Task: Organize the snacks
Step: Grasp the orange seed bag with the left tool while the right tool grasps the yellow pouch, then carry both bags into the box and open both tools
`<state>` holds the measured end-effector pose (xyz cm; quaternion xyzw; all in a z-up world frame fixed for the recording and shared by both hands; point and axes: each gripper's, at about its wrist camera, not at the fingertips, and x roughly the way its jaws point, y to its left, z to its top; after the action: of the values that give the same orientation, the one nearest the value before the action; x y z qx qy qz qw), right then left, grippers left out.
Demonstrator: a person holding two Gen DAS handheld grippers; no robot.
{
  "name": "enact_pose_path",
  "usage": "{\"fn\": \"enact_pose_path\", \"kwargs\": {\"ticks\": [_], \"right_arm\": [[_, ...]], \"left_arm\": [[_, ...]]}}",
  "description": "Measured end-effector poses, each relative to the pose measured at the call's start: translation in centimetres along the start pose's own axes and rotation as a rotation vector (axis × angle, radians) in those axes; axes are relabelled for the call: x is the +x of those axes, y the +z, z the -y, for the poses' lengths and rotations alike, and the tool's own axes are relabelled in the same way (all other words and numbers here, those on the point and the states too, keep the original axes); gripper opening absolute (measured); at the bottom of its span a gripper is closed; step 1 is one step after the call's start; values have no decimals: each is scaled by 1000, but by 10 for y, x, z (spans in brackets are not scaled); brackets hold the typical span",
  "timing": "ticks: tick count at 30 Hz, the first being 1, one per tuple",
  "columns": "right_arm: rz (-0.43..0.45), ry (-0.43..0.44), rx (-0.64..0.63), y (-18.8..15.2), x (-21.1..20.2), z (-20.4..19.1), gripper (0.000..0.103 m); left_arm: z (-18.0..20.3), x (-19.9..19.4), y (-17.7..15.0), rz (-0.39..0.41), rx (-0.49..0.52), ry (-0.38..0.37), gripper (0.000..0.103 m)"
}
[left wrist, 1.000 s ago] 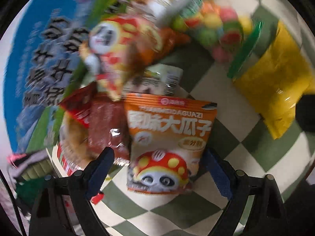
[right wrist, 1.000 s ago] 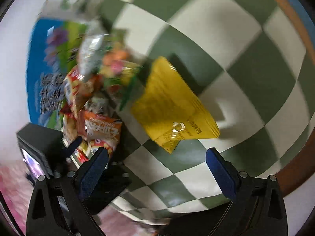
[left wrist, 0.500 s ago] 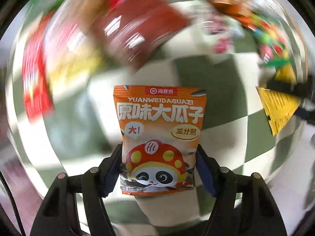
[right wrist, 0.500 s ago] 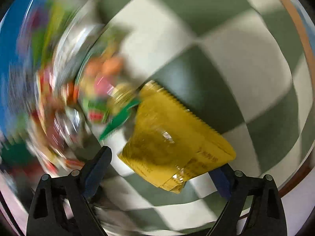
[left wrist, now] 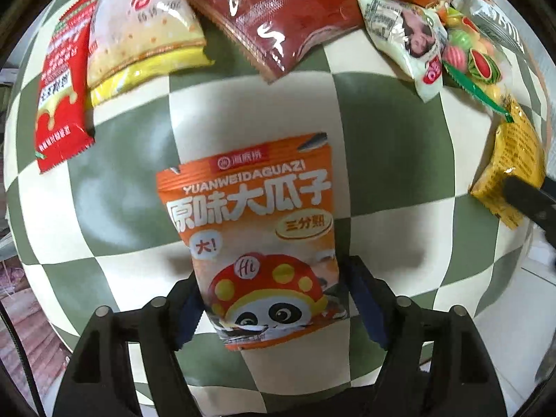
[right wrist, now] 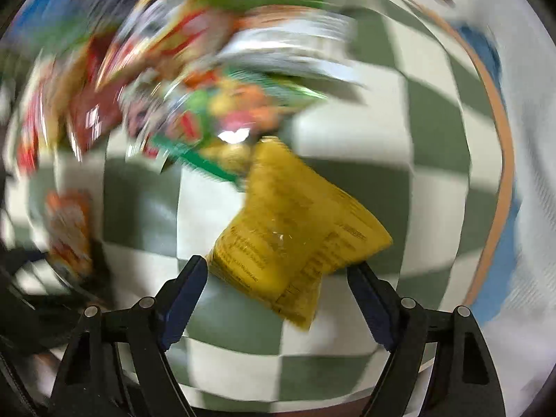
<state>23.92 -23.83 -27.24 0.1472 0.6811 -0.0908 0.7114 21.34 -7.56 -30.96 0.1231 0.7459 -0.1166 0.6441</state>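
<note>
- Left gripper [left wrist: 274, 299] jaws, after closing then easing out slightly, clamp the orange panda-printed seed packet [left wrist: 257, 229] above the checkered tablecloth [left wrist: 121, 146].
- Right gripper [right wrist: 278, 288] jaws, just closing, grip the crumpled yellow packet [right wrist: 295, 229].
- Snack pile [left wrist: 278, 17] lies along the far edge.

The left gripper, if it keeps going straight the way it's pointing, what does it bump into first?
The left gripper already has the orange seed packet between its fingers. Going straight on, that packet would probably meet the green and white checkered tablecloth first, though how far off the cloth lies is unclear.
</note>
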Motion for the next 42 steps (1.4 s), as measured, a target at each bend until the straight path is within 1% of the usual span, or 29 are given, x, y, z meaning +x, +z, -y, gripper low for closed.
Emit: {"fn": "enact_pose_path", "kwargs": {"ticks": [1,2,3,5,7,9,11,12,13,14,15,16,18,21,23,24,25,26,27,28,29,32,33,34,35,36,37,40,42], "right_arm": [[6,23,43,-1,-4,8,87],[23,65,114,-3,-10,18,87],[29,92,164,-5,-12,27,88],[27,133,249,-5,-10,42,88],[10,147,300,1,-2,51,88],[-21,132,317,8,13,53,88],[-32,91,276,12,25,46,85],[-18,52,235,12,25,43,77],[-7,31,201,11,24,39,71],[9,17,132,8,21,33,70],[13,8,75,4,18,28,66],[11,7,38,1,17,26,65],[-14,22,-98,-11,13,19,63],[-52,-13,-243,-31,15,9,63],[-48,-40,-248,-37,15,3,64],[-42,-36,-232,-40,15,1,65],[-33,-25,-194,-42,12,4,66],[-22,-6,-154,-44,9,5,68],[-11,15,-115,-43,4,9,75],[-2,27,-94,-45,9,-1,78],[10,42,-65,-46,8,-1,78],[7,-6,-24,-41,16,-1,77],[12,-24,-17,-41,22,-1,73],[18,-39,-13,-42,30,2,61],[26,-46,-8,-45,31,3,59],[38,-43,-7,-49,29,6,51],[44,-22,-12,-53,25,7,48],[56,58,-27,-59,8,7,46],[72,104,-40,-48,-15,-7,46]], "left_arm": [[5,-3,4,5,-13,-8,74],[4,-7,8,10,-27,-17,74],[-7,-11,14,14,-39,-21,74],[-6,-15,19,25,-51,-17,74],[-4,-19,26,28,-55,-9,74],[-6,-22,30,22,-55,-5,74],[-4,-24,36,19,-49,-6,74],[-4,-25,37,12,-48,-11,74],[-6,-24,36,1,-50,-21,74],[-1,-17,45,-8,-53,-32,74],[-6,-16,43,-14,-56,-40,74],[-7,-15,39,-26,-59,-51,74],[-5,-12,28,-39,-42,-51,74],[6,-5,17,-27,6,5,74],[11,-6,14,-11,-9,18,74],[15,-9,13,4,-16,16,74],[14,-12,12,26,-20,17,66],[18,-11,11,44,-22,24,63],[13,-12,12,58,-25,21,63],[13,-14,11,69,-29,18,63],[12,-15,9,78,-37,18,63],[12,-15,4,91,-46,28,63],[13,-14,1,99,-37,36,62],[8,-14,2,103,-27,38,60],[8,-17,2,107,-16,39,59],[1,-23,10,108,-11,35,58],[2,-29,7,112,-10,21,58],[4,-47,-1,128,-16,-23,56],[3,-64,-2,140,-18,-60,55]]}}
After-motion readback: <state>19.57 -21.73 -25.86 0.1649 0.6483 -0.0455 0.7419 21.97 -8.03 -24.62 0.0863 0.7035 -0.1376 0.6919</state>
